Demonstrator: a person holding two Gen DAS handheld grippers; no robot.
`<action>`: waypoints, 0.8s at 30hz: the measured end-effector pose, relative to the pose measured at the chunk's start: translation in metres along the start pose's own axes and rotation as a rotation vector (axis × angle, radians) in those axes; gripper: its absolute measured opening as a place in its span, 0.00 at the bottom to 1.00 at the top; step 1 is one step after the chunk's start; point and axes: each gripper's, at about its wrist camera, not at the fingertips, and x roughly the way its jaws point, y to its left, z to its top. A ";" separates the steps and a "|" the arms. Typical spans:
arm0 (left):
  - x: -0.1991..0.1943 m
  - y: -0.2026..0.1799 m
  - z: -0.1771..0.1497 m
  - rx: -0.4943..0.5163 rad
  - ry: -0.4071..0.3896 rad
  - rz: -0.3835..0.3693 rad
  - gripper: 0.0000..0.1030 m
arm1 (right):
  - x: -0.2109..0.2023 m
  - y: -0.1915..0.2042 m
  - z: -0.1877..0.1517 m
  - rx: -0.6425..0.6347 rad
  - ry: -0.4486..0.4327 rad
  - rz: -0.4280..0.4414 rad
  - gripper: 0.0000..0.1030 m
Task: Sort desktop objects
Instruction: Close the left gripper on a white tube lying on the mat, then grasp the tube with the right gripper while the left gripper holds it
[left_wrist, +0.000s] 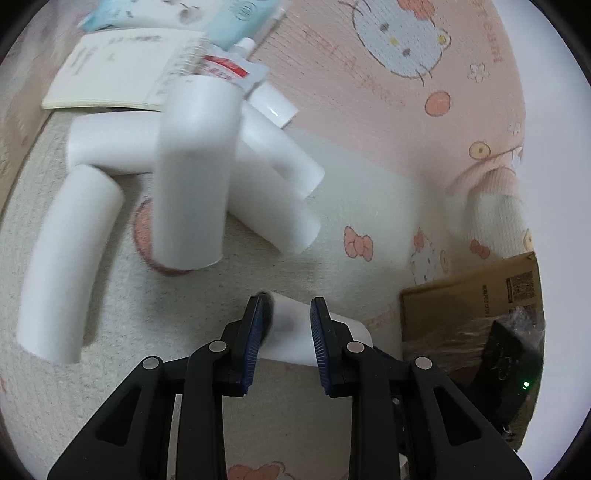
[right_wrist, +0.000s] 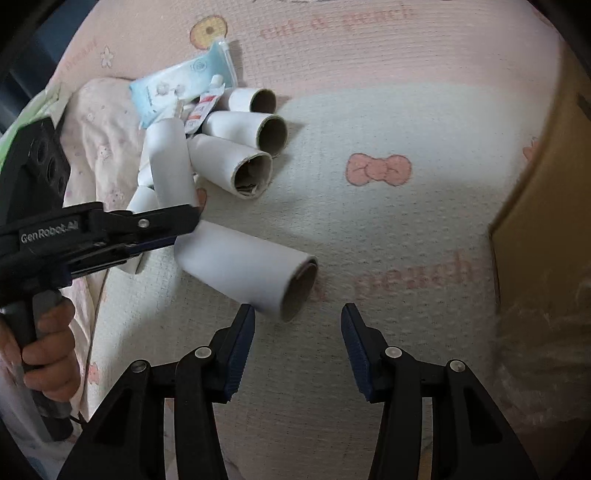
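A white cardboard-cored roll (left_wrist: 347, 330) lies across the jaws of my left gripper (left_wrist: 288, 301), whose blue pads press on one end of it. From the right wrist view the same roll (right_wrist: 243, 269) sticks out of the left gripper (right_wrist: 181, 230) toward the right, with its open end low. My right gripper (right_wrist: 298, 308) stands open just in front of that end, holding nothing. A heap of several more white rolls (left_wrist: 192, 177) (right_wrist: 236, 166) lies farther back on the cream and pink blanket (right_wrist: 369, 206).
Behind the heap lie a spiral notebook (left_wrist: 118, 70), pale blue packets (left_wrist: 240, 18) (right_wrist: 184, 85) and a red-and-white sachet (left_wrist: 229, 70). A brown cardboard box (left_wrist: 469, 310) (right_wrist: 546, 206) stands at the right. A hand (right_wrist: 48, 343) grips the left tool's handle.
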 end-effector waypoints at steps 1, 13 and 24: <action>-0.002 0.002 -0.001 0.003 -0.009 0.009 0.29 | 0.003 -0.004 -0.003 0.023 -0.002 0.034 0.50; -0.023 0.009 -0.026 -0.042 -0.012 -0.025 0.41 | 0.005 -0.008 -0.026 0.043 -0.134 0.112 0.72; 0.004 0.003 -0.036 -0.096 0.055 -0.077 0.45 | -0.018 0.009 0.003 -0.050 -0.129 0.065 0.72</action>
